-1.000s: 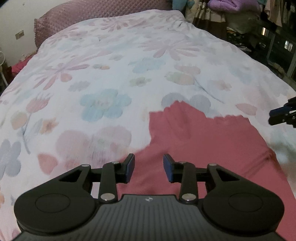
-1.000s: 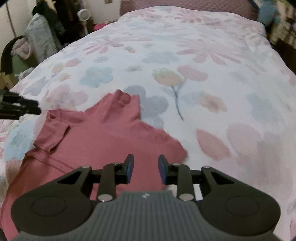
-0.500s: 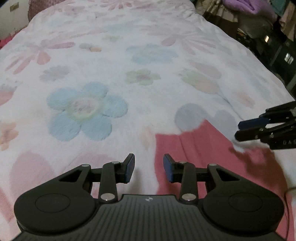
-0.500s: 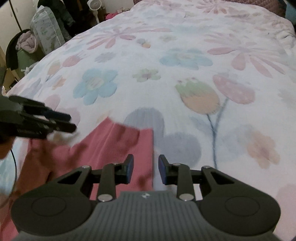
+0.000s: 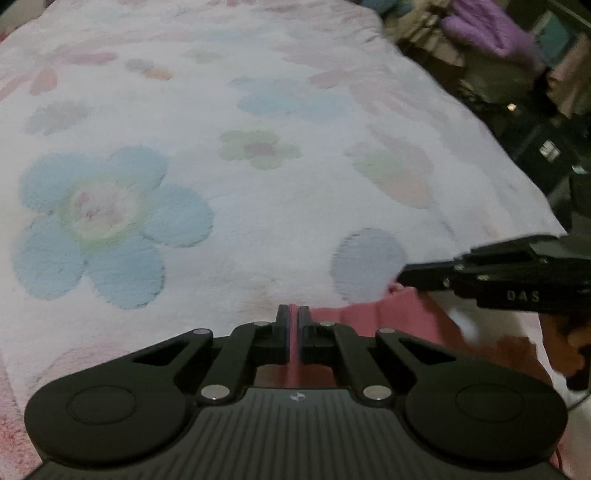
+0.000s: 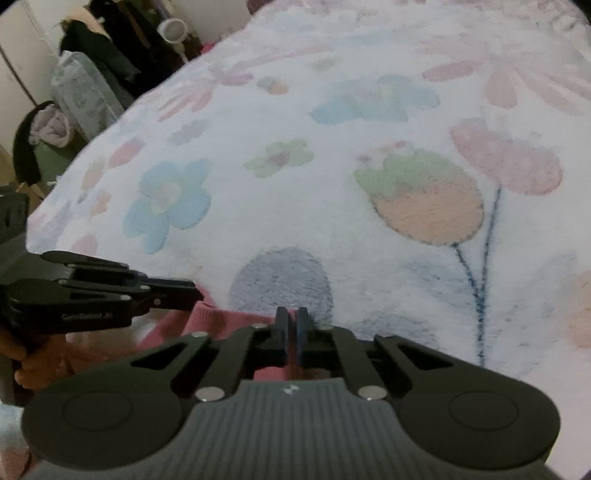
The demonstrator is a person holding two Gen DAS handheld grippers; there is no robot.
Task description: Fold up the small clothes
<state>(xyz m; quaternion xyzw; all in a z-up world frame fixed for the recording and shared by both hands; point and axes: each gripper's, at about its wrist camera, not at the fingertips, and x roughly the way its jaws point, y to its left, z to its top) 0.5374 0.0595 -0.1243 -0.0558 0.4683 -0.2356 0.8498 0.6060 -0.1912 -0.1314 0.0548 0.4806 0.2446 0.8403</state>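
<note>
Right wrist: tulip print [image 6: 428, 199], left wrist: purple bedding [image 5: 491, 29]

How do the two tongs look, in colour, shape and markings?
Both are black. The left tongs and the right tongs each have a ribbed grey body, two round side discs, silver rivets and blue pads on straight fingers. Seen from the side, the right one shows the white letters "DAS".

Probably a home bedroom: flowered bedspread [image 5: 258, 192], heaped clothes [image 6: 85, 74] alongside
</note>
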